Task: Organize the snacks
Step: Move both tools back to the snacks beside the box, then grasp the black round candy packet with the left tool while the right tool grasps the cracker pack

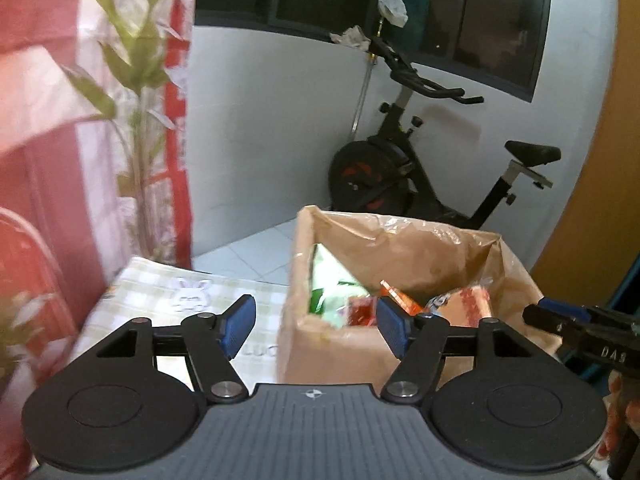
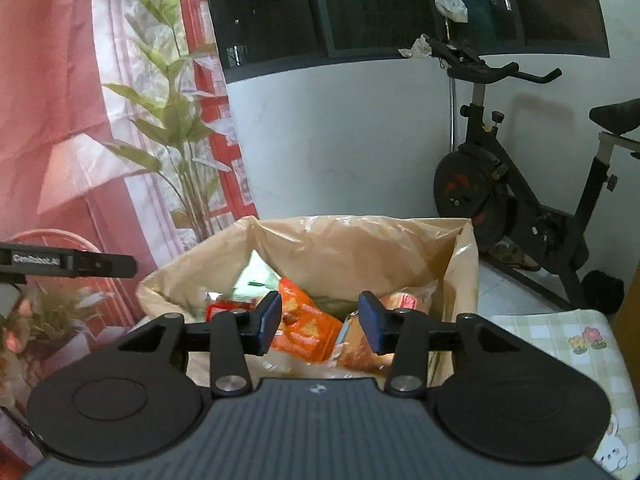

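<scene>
The left gripper [image 1: 312,326] hung with its blue-padded jaws spread apart and nothing between them, just short of the near rim of a brown cardboard box lined with crinkled tan plastic [image 1: 400,248]. The right gripper [image 2: 319,322] was likewise released, its jaws parted and empty, poised above the same box's near edge.

Inside the box lay the snacks: a green-and-white packet [image 1: 328,280] leaning against the left wall, an orange biscuit pack [image 2: 304,320] near the middle, a red wrapper [image 1: 360,310] beside it, and a tan-brown bag in clear plastic [image 2: 356,344] to the right. Printing on these packs was too blurred to read.

The box stood on a worktop covered by a pale green checked cloth [image 1: 180,292] printed with a cartoon rabbit outline; letters reading "LUC" showed on the cloth between the left gripper's links. In the right wrist view the cloth carried small flowers and a white rabbit.

The body of the right gripper, seen from the left, bore "DAS"; the left gripper's body, seen from the right, read "GenRobot.AI".

Behind stood a black exercise bike [image 2: 520,184] against a white wall, and a red-and-white curtain with green leaf print [image 1: 120,100].
</scene>
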The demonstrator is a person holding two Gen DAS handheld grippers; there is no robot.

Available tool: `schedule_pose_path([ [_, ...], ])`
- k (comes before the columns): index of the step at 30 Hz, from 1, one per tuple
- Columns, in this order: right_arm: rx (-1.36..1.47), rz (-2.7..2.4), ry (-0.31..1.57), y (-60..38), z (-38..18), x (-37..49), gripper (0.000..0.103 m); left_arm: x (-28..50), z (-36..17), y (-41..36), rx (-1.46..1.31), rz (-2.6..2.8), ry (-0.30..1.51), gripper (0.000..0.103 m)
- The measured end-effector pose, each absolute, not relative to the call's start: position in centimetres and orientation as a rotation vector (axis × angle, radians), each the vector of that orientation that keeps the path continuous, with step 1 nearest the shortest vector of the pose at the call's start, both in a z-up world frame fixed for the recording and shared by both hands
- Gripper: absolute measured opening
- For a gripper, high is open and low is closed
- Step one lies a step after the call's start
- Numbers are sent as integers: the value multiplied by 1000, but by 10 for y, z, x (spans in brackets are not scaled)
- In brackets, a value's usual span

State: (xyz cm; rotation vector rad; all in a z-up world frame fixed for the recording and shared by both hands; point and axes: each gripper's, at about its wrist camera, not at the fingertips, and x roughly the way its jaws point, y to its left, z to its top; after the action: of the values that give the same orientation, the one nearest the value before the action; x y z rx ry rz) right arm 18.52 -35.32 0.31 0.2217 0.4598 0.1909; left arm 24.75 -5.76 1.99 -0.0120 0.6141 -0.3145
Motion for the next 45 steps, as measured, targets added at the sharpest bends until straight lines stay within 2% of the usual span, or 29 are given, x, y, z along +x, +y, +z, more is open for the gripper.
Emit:
schedule_pose_path([
  [7, 280, 187, 421, -341, -6, 136, 46, 202, 19, -31, -5, -291, 625, 71],
  [16, 202, 148, 462, -305, -62, 94, 46, 198, -48, -23, -49, -303, 629, 71],
  [29, 115, 272, 820, -262, -165, 113, 46, 222, -152, -29, 7, -282, 790, 71],
  [31, 106, 273, 841, -260, -171, 118, 46, 227, -159, -24, -21, -272, 815, 71],
  [34, 95, 274, 856, -260, -175, 123, 53, 233, -168, -24, -33, -262, 846, 71],
  [45, 104, 371, 871, -275, -188, 130, 53, 249, -178, -45, -28, -237, 892, 71],
])
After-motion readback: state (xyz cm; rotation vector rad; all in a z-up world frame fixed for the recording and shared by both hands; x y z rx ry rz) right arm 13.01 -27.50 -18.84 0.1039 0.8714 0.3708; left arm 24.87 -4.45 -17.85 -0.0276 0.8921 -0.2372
